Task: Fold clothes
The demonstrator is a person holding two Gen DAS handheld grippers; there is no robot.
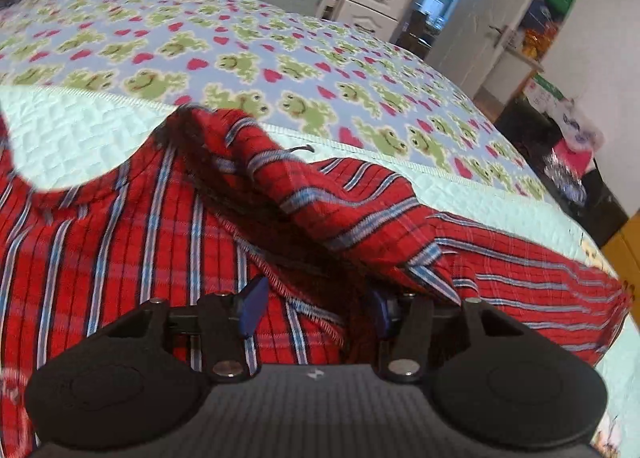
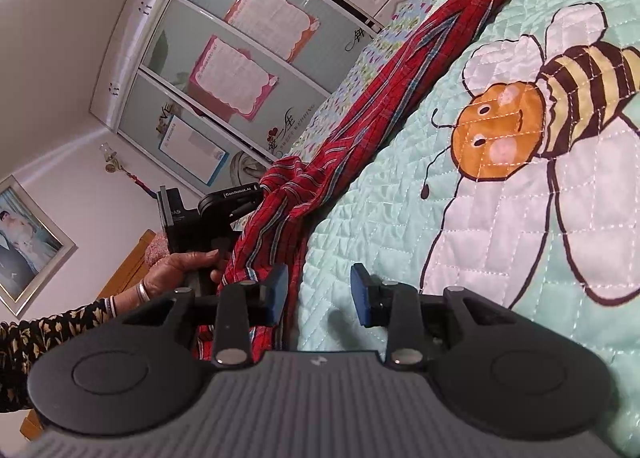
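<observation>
Garment: the red plaid shirt (image 1: 168,234) lies spread on the bed, over the mint quilted cover (image 1: 80,126), with one part lifted into a rumpled fold near the middle of your left view
Left gripper: your left gripper (image 1: 316,310) points down into the shirt; its blue pads (image 1: 253,308) stand apart with cloth bunched between them, and the right pad is half buried under a fold, so you cannot tell whether they press on the fabric
Right gripper: your right gripper (image 2: 320,294) has its pads apart over bare quilt; nothing sits between them, and the shirt's edge lies just beside the left pad
Left view only: the frog-and-heart blanket (image 1: 240,46) beyond the shirt, white drawers (image 1: 376,2) and an open doorway at the far side
Right view only: the bee picture (image 2: 532,106) stitched on the quilt, your hand (image 2: 188,262) on the other gripper's body with shirt cloth draped against it, a patterned sleeve (image 2: 48,334), and the shirt stretched in a long gathered band toward the far end of the bed
Room: wardrobe doors (image 2: 224,70) with pink-edged sheets stuck on them
</observation>
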